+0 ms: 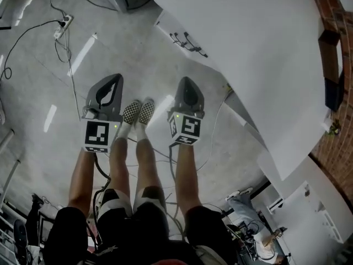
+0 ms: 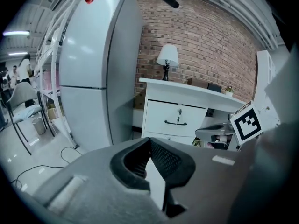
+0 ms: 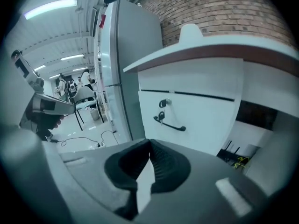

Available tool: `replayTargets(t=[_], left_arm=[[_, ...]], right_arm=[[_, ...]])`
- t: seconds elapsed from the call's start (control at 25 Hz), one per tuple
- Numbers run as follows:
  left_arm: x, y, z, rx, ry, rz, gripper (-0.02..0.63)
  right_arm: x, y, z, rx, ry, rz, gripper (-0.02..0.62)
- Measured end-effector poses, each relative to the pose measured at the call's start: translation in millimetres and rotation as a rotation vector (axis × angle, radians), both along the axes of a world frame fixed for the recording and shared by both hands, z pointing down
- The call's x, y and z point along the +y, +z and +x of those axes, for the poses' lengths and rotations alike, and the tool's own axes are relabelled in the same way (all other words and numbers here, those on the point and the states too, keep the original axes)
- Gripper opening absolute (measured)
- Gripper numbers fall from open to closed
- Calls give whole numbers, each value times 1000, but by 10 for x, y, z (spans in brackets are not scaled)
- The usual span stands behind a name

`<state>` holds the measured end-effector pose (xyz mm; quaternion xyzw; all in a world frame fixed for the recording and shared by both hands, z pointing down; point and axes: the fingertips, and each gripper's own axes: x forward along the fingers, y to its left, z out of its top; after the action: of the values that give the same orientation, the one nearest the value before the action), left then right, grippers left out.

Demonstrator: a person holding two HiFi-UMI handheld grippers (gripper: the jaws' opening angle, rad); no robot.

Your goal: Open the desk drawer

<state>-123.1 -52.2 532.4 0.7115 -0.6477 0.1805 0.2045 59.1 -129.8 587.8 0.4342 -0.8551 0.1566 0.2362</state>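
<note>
Task barely begun: the desk drawer (image 3: pixel 196 125), with the white surface (image 3: pixel 201 43) just above it and a dark handle (image 3: pixel 170 125) on its front, is shut and untouched, while the left gripper (image 2: pixel 149 141) and right gripper (image 3: pixel 149 143), both clenched on nothing, hang well short of it, so the reach and pull remain.

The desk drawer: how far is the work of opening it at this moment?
Done: nothing yet. The drawer sits closed in the desk. In hand: the right gripper and the left gripper are both shut and empty, facing the desk but apart from the handle. Left: reach the handle, close on it and pull the drawer out.
</note>
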Motion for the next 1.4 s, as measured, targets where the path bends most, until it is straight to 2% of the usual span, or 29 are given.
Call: replayTargets(t=[0.44,0.6,0.72,0.8,1.12,1.24,1.4], left_arm=[[-115,1021,-44,0,32,-27,9],[-182,1199,-54,-18,37,-38,9],[-206,1232,-20,-23,48,-44,9],[-218,1239,-13,-24,53,-47,9],[-275,1283,22,-25,64,-66,9],[-283,1315,32,-25,66,-74,9],[-292,1360,41,-23,65,-86,9]], right_arm=[[-121,1093,-45,19,0,-24,5],[-228,1319,-42,-30,25,-56,5],[-335,1435,-56,-155,81,-134,6],[-428,1526,-76,-283,141,-224,110],[-865,1942,26,-873,513,-540,140],[-984,2085,72,-990,614,-591,140],[-1071,2205,71,-1051,679,-625,140]])
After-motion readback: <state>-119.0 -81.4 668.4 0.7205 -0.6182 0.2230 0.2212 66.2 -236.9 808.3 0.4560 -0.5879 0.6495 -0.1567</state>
